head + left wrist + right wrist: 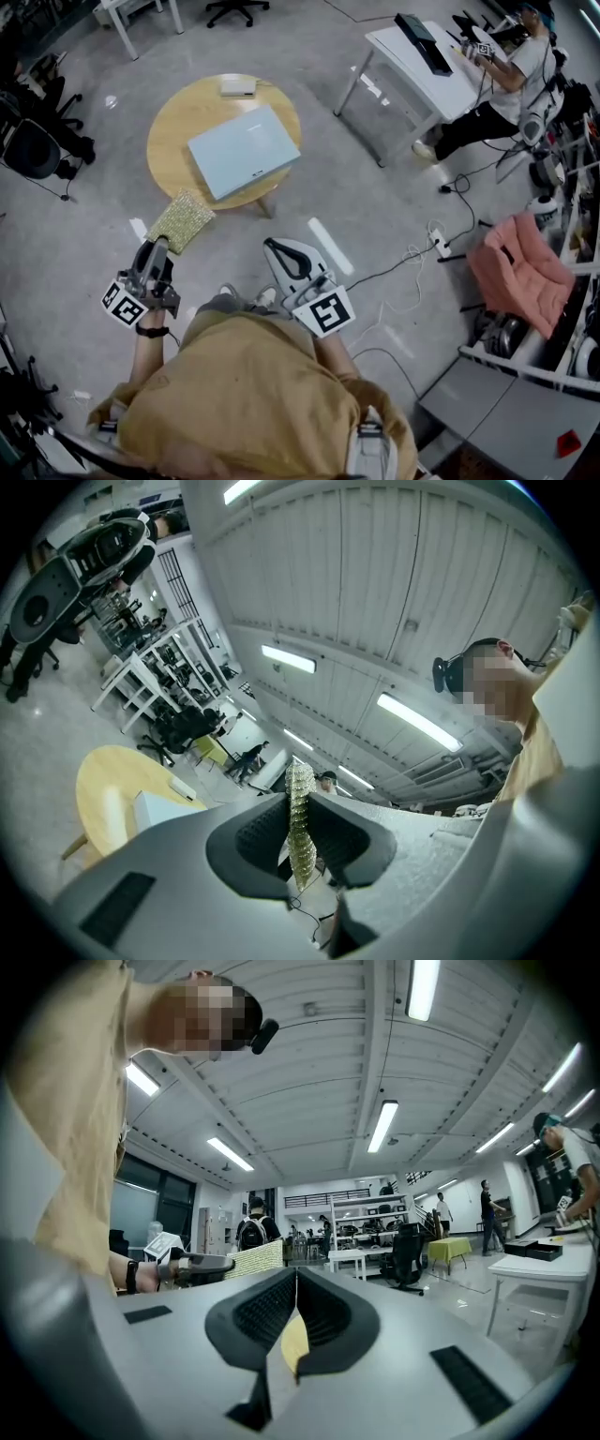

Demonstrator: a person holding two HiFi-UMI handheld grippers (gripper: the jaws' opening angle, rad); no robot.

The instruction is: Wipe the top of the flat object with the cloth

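The left hand-held gripper clamps the cloth. The pale blue flat object lies ahead and rightward on the round desk. The right hand-held gripper is closed.

1. We see the left gripper low in the centre of the frame, its dark jaws pressed onto the cloth.
2. The greenish, knobbly cloth stands edge-on between the pads, poking out above and below them.
3. At lower left, a round wooden table carries the pale flat object.
4. At the right edge we see a person in a tan top, under long ceiling lights.
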